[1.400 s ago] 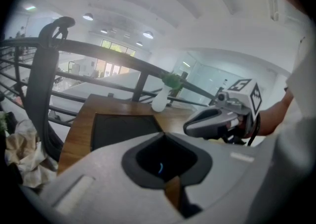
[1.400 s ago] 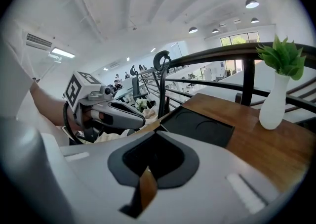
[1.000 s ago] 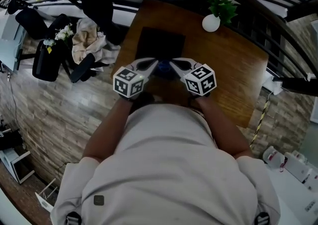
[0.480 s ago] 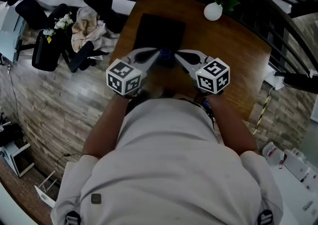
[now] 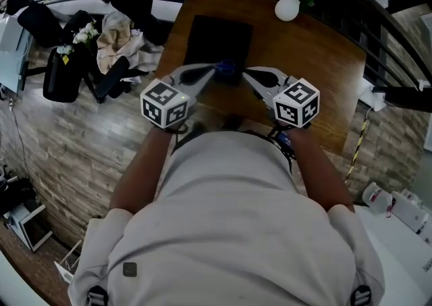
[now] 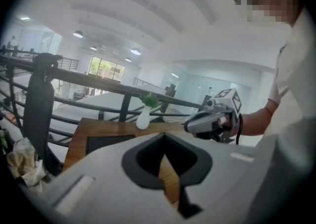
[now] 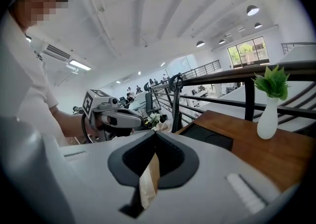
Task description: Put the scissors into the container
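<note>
The black container (image 5: 216, 36) is sitting near the tabletop's (image 5: 317, 78) far left corner. The blue scissors (image 5: 227, 68) are lying at its near edge; whether they are inside is unclear. The left gripper (image 5: 213, 70) and right gripper (image 5: 247, 74) are hovering just beside them, jaws closed on nothing.

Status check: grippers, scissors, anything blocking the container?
Both shut, empty: left gripper, right gripper. Small blue thing, maybe the scissors, at near edge of black square container. Nothing seen in the way.

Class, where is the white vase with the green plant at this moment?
In the head view, the white vase stands near the top, right of centre, on the wooden table's far edge beside the dark railing.
</note>
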A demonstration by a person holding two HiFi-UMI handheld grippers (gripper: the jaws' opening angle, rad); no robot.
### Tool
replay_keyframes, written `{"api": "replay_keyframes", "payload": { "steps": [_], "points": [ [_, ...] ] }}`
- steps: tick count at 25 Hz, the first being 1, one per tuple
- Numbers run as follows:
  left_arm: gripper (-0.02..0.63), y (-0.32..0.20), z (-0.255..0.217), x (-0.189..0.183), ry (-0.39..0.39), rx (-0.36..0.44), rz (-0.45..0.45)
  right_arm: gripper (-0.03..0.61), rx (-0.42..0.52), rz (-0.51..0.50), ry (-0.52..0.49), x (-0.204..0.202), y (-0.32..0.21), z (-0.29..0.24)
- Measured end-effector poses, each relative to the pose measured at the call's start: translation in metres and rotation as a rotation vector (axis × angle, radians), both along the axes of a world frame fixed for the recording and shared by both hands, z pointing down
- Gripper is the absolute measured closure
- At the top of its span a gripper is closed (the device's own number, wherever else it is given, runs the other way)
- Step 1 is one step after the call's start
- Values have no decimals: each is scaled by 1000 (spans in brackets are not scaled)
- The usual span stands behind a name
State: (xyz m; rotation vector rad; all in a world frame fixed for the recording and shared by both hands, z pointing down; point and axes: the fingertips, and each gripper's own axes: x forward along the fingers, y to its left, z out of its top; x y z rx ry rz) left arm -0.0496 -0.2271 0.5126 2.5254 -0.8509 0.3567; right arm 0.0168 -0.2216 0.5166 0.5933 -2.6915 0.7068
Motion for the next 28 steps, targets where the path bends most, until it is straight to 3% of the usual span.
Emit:
{"api": "replay_keyframes", "payload": {
  "steps": [19, 28],
  "points": [
    [609, 84, -34, -68, 15, 67, 80, 572, 48, 90, 0, -59, 75, -27],
    [609, 150, -37, -100, 48, 67, 171, 572, 70, 168, -9, -95, 139, -32]
  ]
}}
